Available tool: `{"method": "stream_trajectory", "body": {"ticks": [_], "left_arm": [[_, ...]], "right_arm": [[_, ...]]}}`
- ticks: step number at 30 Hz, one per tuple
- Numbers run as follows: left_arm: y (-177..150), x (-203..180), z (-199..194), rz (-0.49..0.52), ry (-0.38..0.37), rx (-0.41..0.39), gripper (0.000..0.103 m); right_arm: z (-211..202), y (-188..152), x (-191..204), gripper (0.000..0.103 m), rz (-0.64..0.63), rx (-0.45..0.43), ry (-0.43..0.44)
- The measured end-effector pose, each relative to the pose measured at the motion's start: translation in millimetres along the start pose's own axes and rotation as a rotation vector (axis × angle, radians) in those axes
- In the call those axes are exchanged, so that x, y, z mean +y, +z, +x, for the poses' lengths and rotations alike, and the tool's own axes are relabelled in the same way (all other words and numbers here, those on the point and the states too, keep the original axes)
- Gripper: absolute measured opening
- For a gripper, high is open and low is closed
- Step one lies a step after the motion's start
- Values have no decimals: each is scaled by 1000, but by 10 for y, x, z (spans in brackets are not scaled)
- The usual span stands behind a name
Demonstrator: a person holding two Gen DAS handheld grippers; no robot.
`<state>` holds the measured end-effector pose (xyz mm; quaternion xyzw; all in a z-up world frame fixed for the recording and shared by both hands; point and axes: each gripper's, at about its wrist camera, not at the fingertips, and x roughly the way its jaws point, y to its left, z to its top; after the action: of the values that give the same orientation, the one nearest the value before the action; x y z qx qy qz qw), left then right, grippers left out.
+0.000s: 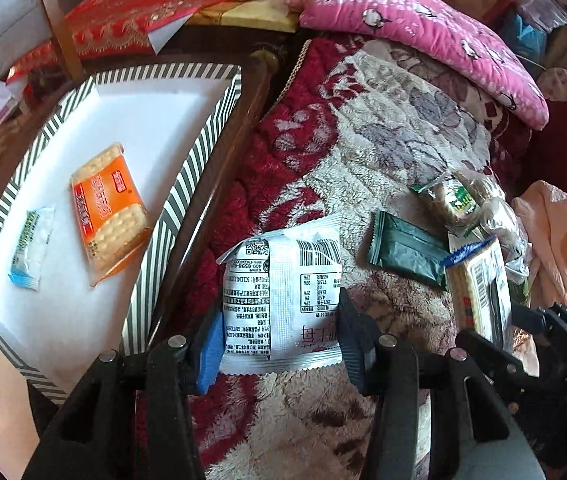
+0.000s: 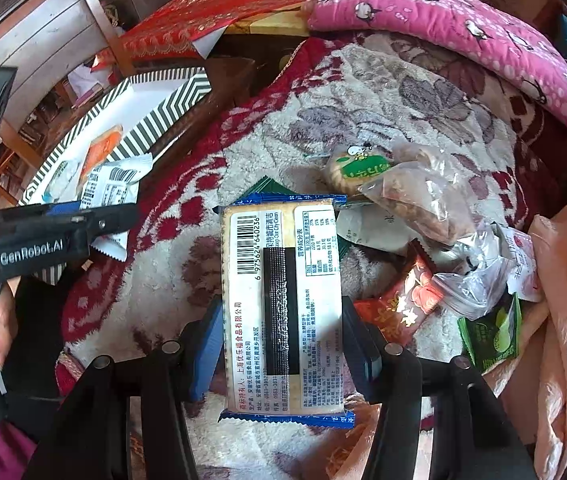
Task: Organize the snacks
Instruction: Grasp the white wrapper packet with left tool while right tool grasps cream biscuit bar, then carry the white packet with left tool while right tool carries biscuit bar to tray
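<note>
My left gripper (image 1: 279, 340) is shut on a white snack packet (image 1: 283, 280), held above the blanket just right of the striped box (image 1: 187, 184). The box holds an orange cracker pack (image 1: 109, 208) and a small blue-white packet (image 1: 29, 246). My right gripper (image 2: 279, 344) is shut on a blue-edged cracker pack (image 2: 283, 300), label side up, above the blanket. The left gripper with its white packet (image 2: 113, 184) also shows at the left of the right wrist view. Loose snacks lie to the right: a dark green packet (image 1: 407, 250), a green-labelled biscuit pack (image 2: 357, 170), a clear bag of nuts (image 2: 419, 200), a red packet (image 2: 399, 304).
A floral red and cream blanket (image 1: 383, 140) covers the surface. A pink penguin pillow (image 1: 423, 20) lies at the back. Red patterned paper (image 1: 155, 12) sits behind the box. A peach cloth (image 2: 563, 320) lies at the right. A dark wooden edge (image 1: 219, 184) runs beside the box.
</note>
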<state>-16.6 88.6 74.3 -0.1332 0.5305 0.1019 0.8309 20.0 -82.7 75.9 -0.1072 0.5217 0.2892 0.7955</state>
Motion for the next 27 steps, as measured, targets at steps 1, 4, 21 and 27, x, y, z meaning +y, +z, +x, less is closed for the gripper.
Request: {"method": "stream_trajectory", "body": {"ticks": [1,4,21,27], "left_arm": [[-2,-15,-14,4,2,-6,49],[-11,-32,-104,20,15,-34,49],[47,314,-429,-2,75,-134,49],[99,631,-483,-53,110,-151,49]], "right_arm": [[-19,7,4,58,3,-5,0],[-65,37,18,59,8,-17,10],[-143,352,440,59,-69,-50,49],[-108,540,695,59,-126,-52,68]]}}
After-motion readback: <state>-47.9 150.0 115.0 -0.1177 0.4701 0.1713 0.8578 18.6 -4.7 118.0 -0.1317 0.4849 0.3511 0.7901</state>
